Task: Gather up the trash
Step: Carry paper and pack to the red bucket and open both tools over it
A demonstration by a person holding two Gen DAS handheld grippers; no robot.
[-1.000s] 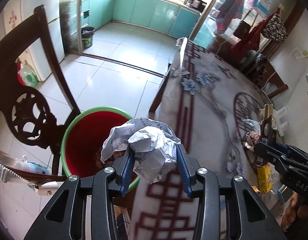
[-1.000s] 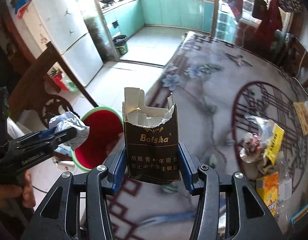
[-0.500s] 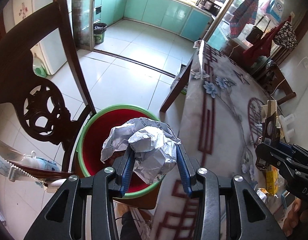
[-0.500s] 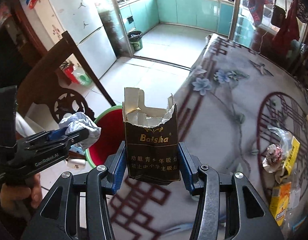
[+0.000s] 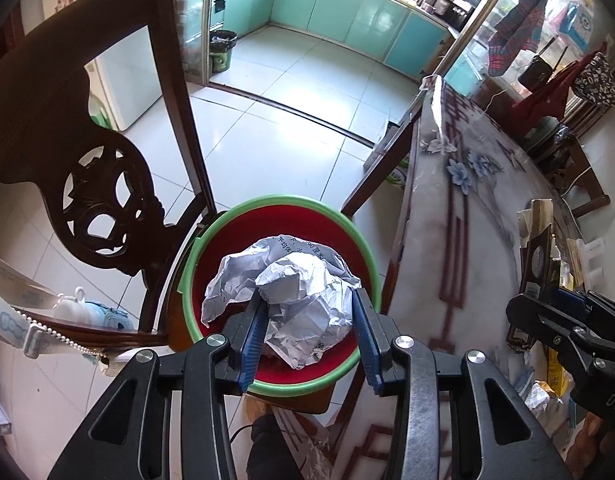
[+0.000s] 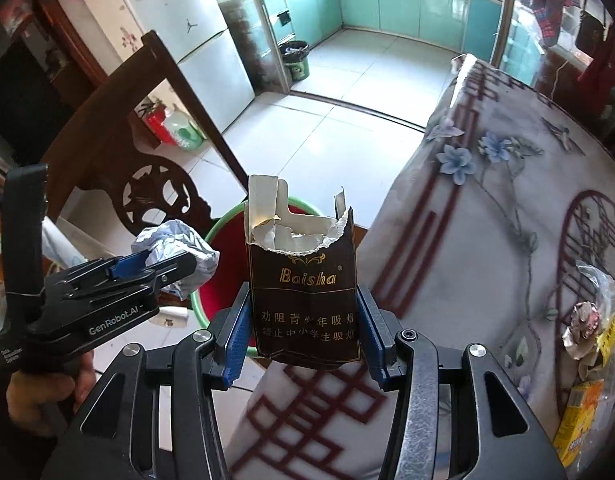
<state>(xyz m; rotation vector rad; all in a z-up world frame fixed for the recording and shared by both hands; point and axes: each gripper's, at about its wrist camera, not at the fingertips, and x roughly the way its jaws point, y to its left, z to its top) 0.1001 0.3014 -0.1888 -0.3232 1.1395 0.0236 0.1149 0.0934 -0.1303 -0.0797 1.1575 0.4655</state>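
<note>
My left gripper (image 5: 307, 312) is shut on a crumpled white paper ball (image 5: 291, 296) and holds it right above a red bucket with a green rim (image 5: 371, 256) on the floor beside the table. My right gripper (image 6: 305, 320) is shut on a torn brown Baisha cigarette pack (image 6: 305, 292), held upright over the table's left edge. In the right wrist view the left gripper (image 6: 163, 268), the paper ball (image 6: 175, 246) and the bucket (image 6: 223, 220) are at left. In the left wrist view the pack (image 5: 537, 256) shows at right.
A dark carved wooden chair (image 5: 95, 200) stands just left of the bucket. The table (image 6: 487, 240) has a flowered cloth; more trash (image 6: 591, 320) and a yellow box (image 6: 577, 420) lie at its right. A small bin (image 6: 295, 60) stands near the kitchen doorway.
My left gripper has moved left off the table with the paper ball, from beside the bucket to above its opening. My right gripper has followed leftward with the pack.
</note>
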